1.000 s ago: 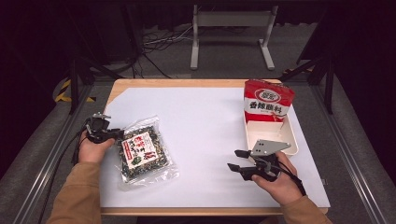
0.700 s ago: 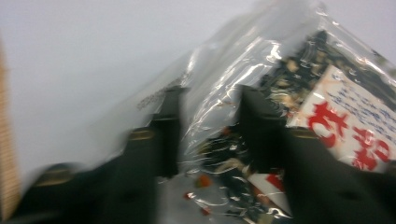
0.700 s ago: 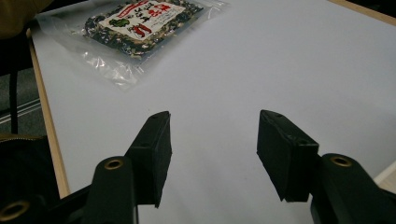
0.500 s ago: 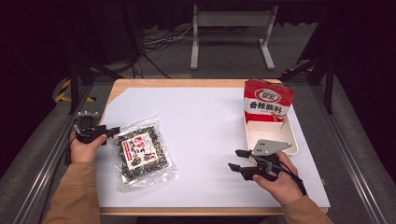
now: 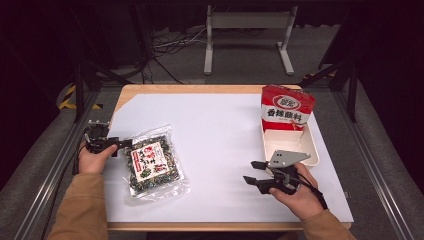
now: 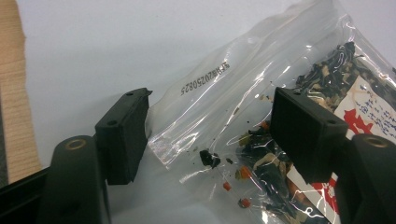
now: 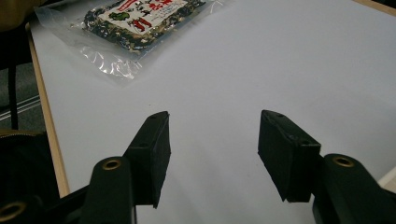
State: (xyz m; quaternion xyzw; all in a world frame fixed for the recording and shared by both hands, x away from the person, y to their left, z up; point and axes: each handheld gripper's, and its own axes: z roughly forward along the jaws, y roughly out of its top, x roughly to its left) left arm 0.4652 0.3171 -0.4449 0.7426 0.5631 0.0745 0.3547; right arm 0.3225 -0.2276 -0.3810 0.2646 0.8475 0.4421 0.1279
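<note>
one clear bag [image 5: 152, 162], one red pouch [image 5: 287, 107], one white tray [image 5: 289, 144], two tongs

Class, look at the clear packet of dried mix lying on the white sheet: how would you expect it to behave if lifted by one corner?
The clear packet would probably sag, since its film is thin and crinkled. Its loose dark contents would likely slide toward the low end. The glossy, empty sealed edge may slip between the left gripper fingers, which stand open around it.
</note>
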